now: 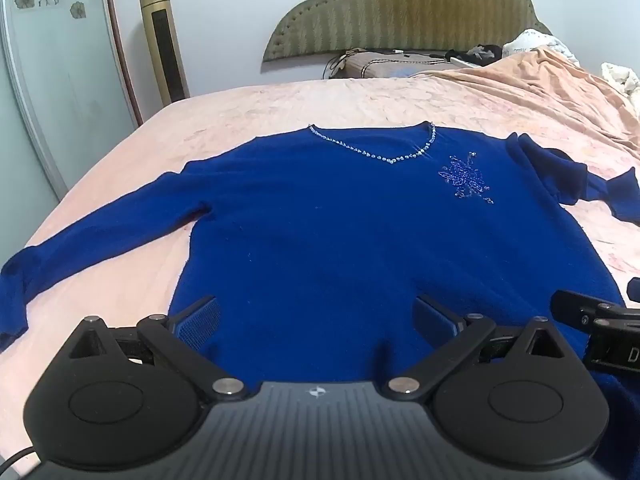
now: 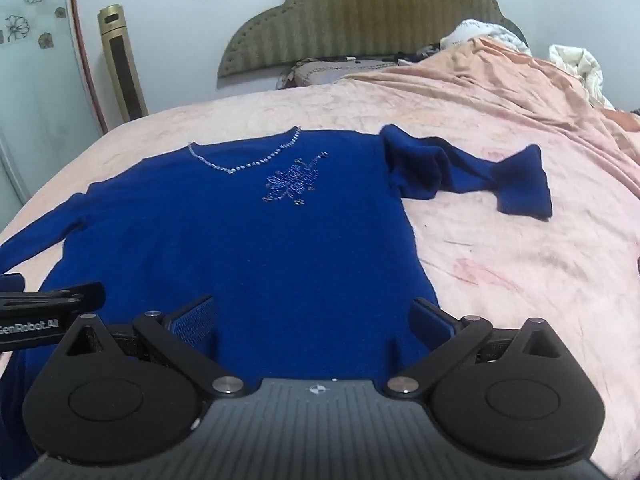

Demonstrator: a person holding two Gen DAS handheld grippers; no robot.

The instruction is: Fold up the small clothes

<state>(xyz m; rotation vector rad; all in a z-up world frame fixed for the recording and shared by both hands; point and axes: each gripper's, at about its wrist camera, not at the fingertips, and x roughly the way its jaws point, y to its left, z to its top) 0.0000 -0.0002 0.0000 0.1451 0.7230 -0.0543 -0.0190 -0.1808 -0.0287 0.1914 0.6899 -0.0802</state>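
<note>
Blue sweater [image 1: 360, 232]: spread flat, front up, on the pink bedspread [image 1: 248, 108], beaded V-neck toward the headboard [image 1: 404, 12]. One sleeve [image 1: 92, 236] stretched out to the bed's edge near the glass door [image 1: 48, 80]; the other sleeve [image 2: 480, 172] bunched and folded back on itself. Bare bedspread lies open beyond the neckline and past the bunched sleeve. Left gripper [image 1: 316, 320]: jaws spread wide, holding nothing, over the hem. Right gripper [image 2: 316, 320]: likewise wide open and empty, over the hem's corner, just beside the left.
</note>
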